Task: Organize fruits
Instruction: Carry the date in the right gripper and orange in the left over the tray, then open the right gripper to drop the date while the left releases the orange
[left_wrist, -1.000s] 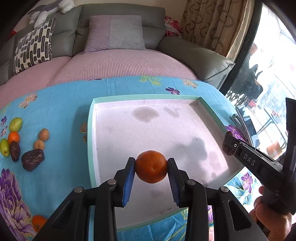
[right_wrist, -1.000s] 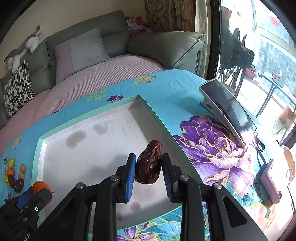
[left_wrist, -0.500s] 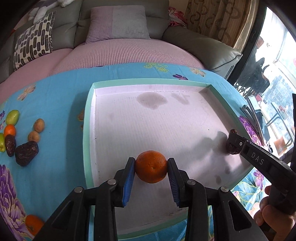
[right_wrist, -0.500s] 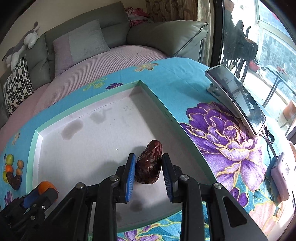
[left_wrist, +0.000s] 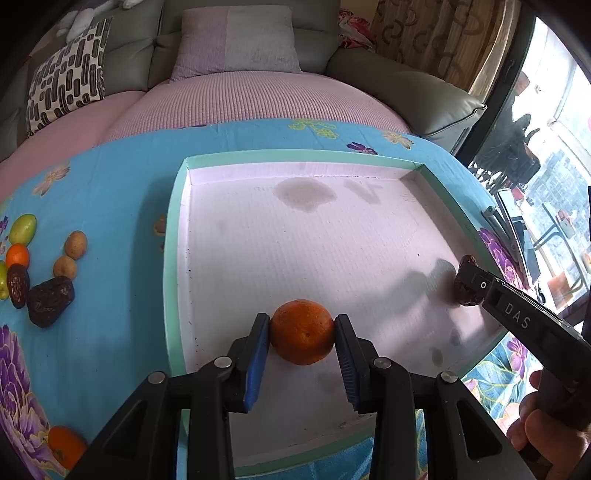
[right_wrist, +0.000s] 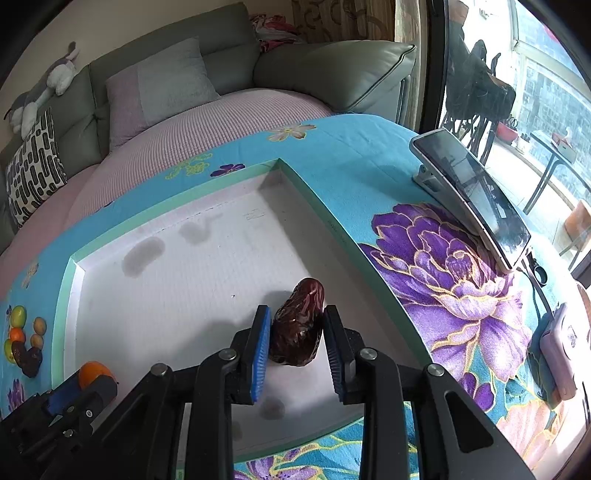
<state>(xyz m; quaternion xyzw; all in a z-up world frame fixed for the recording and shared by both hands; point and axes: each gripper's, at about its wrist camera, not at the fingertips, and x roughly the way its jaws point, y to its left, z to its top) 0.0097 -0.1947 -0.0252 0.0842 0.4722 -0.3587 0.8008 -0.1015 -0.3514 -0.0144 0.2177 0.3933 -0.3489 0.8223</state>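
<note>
The left tongs (left_wrist: 302, 332) grip an orange (left_wrist: 302, 331); the right tongs (right_wrist: 297, 334) grip a dark date (right_wrist: 298, 328), both above a white tray (left_wrist: 171, 258) on a flowered tablecloth (left_wrist: 110, 192).

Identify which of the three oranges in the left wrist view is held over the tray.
The orange clamped in the left gripper; the other two lie on the cloth left of the tray.

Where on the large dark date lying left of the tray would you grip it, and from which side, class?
Grip the large dark date across its narrow middle, coming down from above. It lies flat on the cloth with its long axis slanting, so the fingers should close on its two long flanks. Mind the smaller date close beside its left end.
</note>
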